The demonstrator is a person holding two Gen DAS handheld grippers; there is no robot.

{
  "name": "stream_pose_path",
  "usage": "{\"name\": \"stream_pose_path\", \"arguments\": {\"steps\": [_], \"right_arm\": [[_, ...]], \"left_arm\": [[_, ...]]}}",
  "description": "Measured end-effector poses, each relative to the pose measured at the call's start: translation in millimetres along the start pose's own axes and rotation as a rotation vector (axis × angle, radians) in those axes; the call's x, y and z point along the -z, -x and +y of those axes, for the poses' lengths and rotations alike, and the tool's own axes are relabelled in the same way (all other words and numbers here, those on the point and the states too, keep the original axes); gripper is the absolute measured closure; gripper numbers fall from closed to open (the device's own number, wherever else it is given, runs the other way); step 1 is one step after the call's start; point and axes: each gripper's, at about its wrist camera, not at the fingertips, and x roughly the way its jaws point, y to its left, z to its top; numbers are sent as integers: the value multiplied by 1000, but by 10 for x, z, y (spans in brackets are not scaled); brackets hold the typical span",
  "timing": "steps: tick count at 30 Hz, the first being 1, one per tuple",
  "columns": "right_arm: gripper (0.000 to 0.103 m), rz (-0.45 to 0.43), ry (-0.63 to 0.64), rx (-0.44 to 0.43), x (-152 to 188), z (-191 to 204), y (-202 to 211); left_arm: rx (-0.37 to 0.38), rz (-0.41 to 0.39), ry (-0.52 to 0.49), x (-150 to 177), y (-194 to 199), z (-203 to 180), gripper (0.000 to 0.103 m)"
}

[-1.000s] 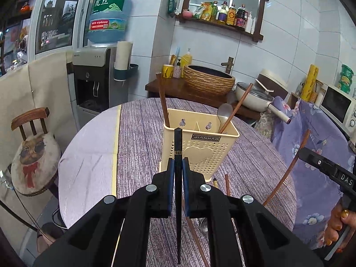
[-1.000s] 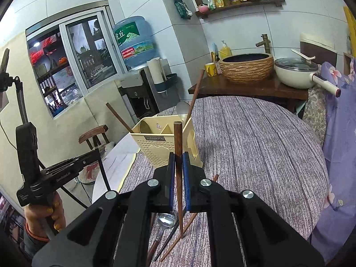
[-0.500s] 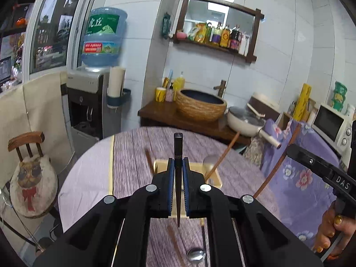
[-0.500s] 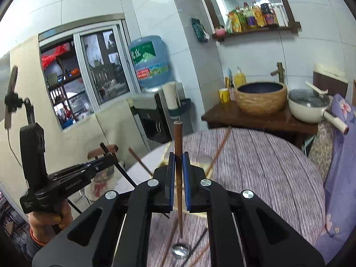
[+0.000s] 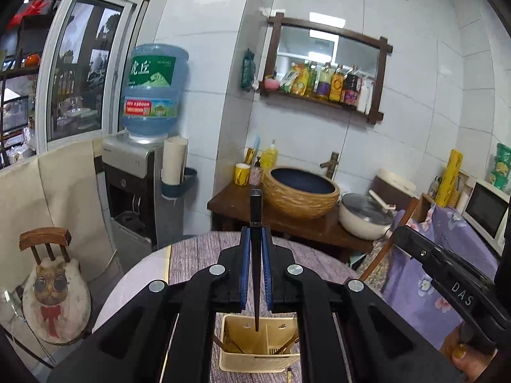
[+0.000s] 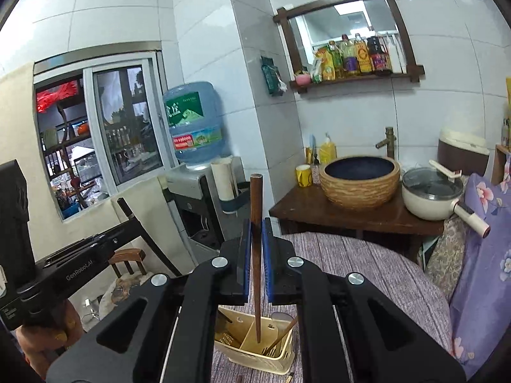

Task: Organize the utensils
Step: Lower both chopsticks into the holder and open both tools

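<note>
Left wrist view: left gripper is clamped on a black chopstick, blue pads pressing it from both sides. Stick's long axis runs near vertical in frame, thick butt end up, thin tip down. Tip hangs over the cream utensil holder, which sits on the table w/ the purple striped cloth. Tip looks above the holder's middle area, not yet inside as far as I can tell. Right gripper shows at the right edge w/ a brown chopstick slanting down from it.

Right wrist view: right gripper is closed on the brown chopstick, same pose, butt up, tip down, axis almost upright w/ slight lean. Tip is over a compartment of the utensil holder; other sticks already lean inside. Left gripper visible at left, black chopstick angled through it.

Step, prob.: both sticks carried above the holder, abt to be dropped in. Next move calls for lowering each tip straight into a slot, keeping axis upright so it clears the dividers, then opening the fingers.
</note>
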Motion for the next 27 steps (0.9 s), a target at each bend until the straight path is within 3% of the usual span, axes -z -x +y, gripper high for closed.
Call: {"name": "stream_pose_path", "arguments": {"steps": [8, 17, 20, 25, 27], "right_arm": [[95, 90, -13, 33, 511, -130, -456], [95, 138, -35, 43, 850, -260, -643], [95, 124, -24, 53, 879, -276, -640], [95, 92, -22, 31, 907, -281, -569], [88, 66, 5, 38, 919, -251, -484]], "left_arm": [[-11, 126, 12, 494, -428, 63, 95], [-31, 218, -13, 869, -712, 44, 95], [-61, 194, -38, 911, -707, 33, 95], [-38, 181, -29, 876, -648, 52, 94], [-45, 149, -51, 857, -537, 30, 92]]}}
